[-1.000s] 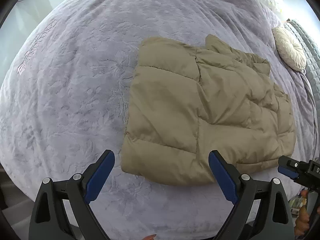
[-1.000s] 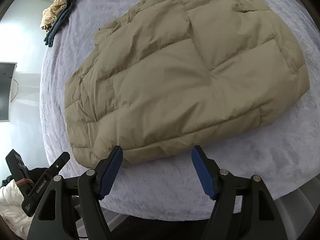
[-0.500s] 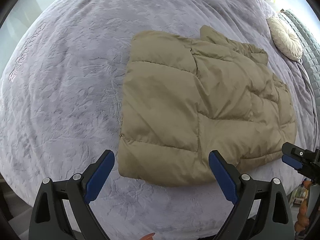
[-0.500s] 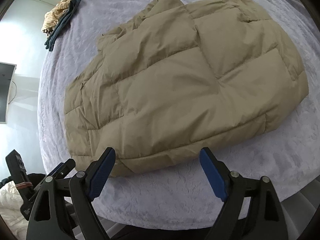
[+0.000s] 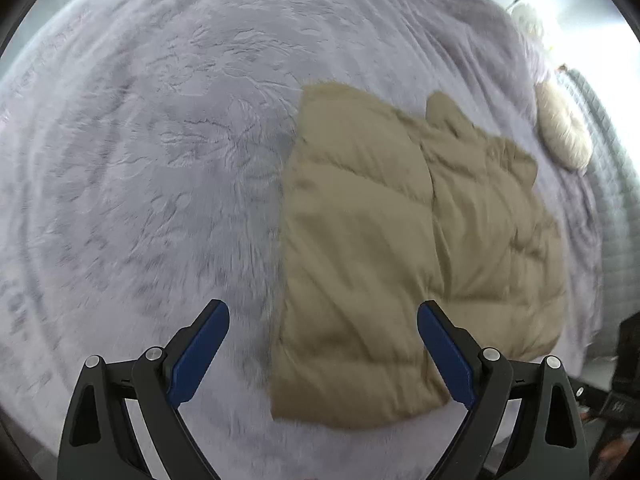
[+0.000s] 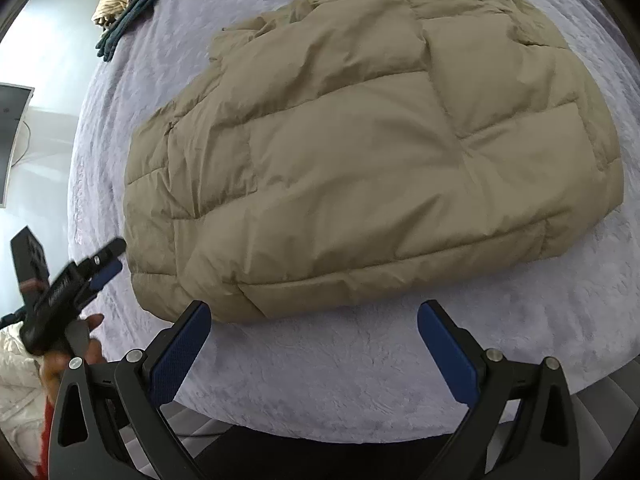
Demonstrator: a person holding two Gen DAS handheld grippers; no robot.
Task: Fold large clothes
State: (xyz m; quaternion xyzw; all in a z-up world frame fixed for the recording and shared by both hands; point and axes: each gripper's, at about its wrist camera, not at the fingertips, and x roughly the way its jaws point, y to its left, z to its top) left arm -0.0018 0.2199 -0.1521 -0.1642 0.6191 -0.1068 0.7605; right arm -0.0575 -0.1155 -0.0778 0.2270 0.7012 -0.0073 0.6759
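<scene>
Tan puffer jacket (image 6: 360, 152) lies folded on the lilac bed (image 6: 360, 360), near its front edge. Left tongs (image 5: 323, 344) are spread, empty, above the jacket's corner. Right tongs (image 6: 314, 340) have just been widened, nothing between. Risk: slick padded layers may spring apart if only the top layer gets pinched.

Jacket (image 6: 360, 152): tan quilted cloth, smooth, faint sheen, puffy stitched panels, fine creases.
Bed cover (image 5: 160, 160): lilac plush cloth, matt, short pile with embossed leaf pattern.
Round cushion (image 5: 564, 136): cream cloth, pleated, matt.
Right tongs (image 6: 314, 344): black plastic frame, matt; bright metal rivets; blue pads (image 6: 180, 356) with fine dotted grip texture.
Left tongs (image 5: 322, 344): same black plastic, blue pads; finish blurred.
Clothes pile (image 6: 128, 4): striped and dark teal cloth.
</scene>
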